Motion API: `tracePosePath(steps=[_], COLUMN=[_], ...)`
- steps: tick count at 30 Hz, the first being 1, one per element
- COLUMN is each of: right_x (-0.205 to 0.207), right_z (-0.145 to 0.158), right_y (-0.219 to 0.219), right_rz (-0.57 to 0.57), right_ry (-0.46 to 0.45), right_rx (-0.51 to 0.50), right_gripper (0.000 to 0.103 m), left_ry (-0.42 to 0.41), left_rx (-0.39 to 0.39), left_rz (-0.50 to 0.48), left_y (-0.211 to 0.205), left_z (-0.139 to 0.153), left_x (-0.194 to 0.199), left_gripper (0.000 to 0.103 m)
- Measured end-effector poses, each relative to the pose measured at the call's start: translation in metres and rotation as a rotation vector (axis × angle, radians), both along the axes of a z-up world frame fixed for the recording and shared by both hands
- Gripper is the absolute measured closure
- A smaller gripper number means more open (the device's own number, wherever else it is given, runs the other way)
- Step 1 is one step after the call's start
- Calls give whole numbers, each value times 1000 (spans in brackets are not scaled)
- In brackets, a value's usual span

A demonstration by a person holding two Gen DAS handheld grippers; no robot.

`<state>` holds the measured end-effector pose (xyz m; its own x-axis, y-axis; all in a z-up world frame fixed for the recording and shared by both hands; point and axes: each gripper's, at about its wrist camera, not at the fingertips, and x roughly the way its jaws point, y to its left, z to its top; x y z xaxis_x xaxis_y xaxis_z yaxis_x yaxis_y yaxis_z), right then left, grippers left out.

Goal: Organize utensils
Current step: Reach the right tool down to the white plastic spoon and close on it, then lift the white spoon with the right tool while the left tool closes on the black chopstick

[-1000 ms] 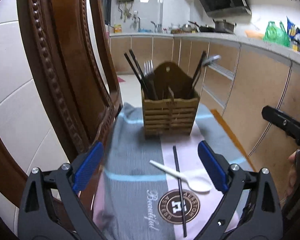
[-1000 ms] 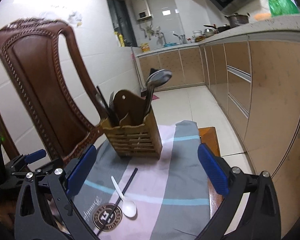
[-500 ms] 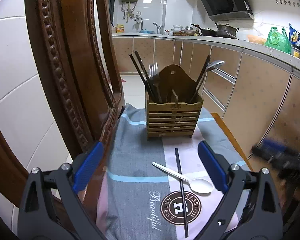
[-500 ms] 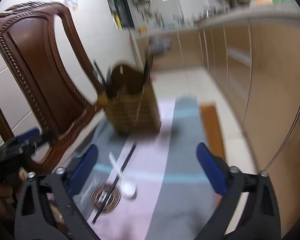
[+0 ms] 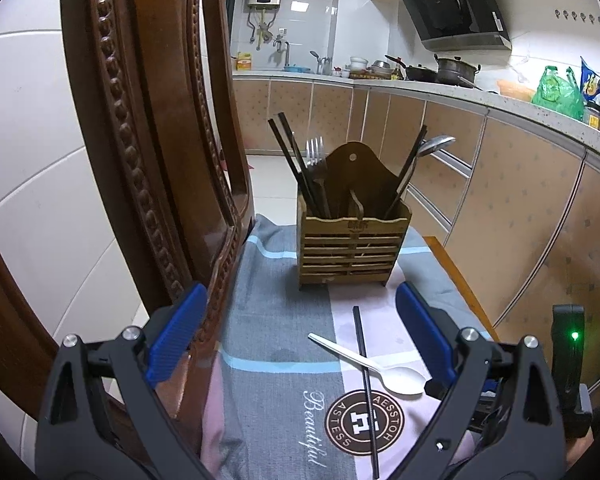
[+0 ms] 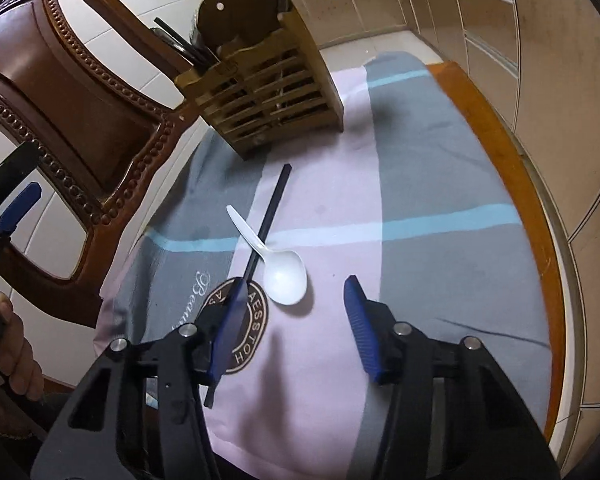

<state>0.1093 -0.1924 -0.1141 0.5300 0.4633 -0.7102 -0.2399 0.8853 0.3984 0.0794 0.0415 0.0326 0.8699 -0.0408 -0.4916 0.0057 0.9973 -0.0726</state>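
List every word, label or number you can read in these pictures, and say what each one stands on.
"Beautiful": white script on the grey part of the cloth, left of its round badge.
"AESSTOH": around the badge rim, as far as it reads.
"ASTESS": also around the badge rim, as far as it reads.
Small mark stamped on the front of the wooden utensil holder: too small to read.
Print on the blue bag on the counter: too blurred.

Your right wrist view crops the slatted wooden utensil caddy: tool tops lost past the upper edge. The thin black chopstick runs behind your right gripper's blue left pad.
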Motion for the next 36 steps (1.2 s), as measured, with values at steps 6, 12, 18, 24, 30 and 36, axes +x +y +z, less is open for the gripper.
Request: tracePosePath(steps=[6, 12, 18, 24, 30, 36], right_x=[9, 13, 66, 105, 123, 118], right_z=[-13, 26, 21, 3, -20, -14], right_y=[7, 62, 107, 156, 173, 175], right_rz=[10, 254, 470, 562, 580, 549], right_ry=[61, -182, -93, -40, 37, 13], right_rx=[-11, -322, -374, -497, -557, -585], right_gripper=[52, 52, 52, 68, 84, 95], left_ry=[-1, -49, -328, -444, -453, -450], left_rx=[-2, -52, -202, -190, -206, -199], left_rz=[-7, -35, -94, -121, -145, -145], left_y=[2, 9, 31, 31, 35, 35], left_z=[1, 10, 43, 56, 61, 61], left_x=[0, -6, -48, -69, -73, -72], left_gripper=[9, 9, 10, 9, 9, 9])
